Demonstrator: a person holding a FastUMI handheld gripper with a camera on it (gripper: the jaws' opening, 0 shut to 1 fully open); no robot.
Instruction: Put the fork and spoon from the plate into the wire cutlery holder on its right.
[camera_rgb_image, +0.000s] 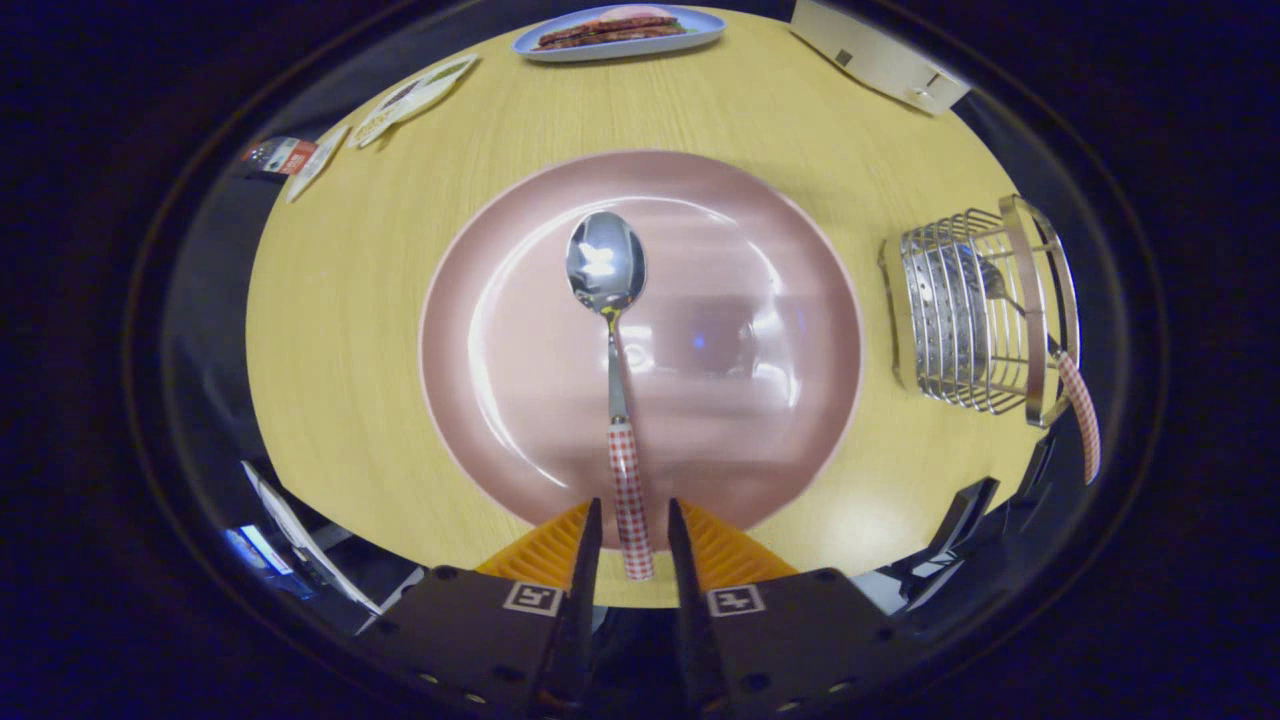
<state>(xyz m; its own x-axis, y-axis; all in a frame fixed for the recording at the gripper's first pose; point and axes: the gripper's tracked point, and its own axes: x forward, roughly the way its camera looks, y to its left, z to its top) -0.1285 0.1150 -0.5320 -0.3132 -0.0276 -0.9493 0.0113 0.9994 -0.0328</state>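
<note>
I had the fingers spread just wider than the spoon handle between them, not pressing it. The spoon lay on the pink plate; the fork stood in the wire cutlery holder on the desk.

Spoon on plate — fork in holder

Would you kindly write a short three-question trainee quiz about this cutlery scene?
1. True or false: the fork is already in the wire cutlery holder.
2. Where does the spoon lie? A) on the pink plate B) on the bare table C) in the holder
3. Which part of the spoon sits between the gripper fingers?

Key: 1 true; 2 A; 3 its checked handle, with a gap showing on each side.
</note>
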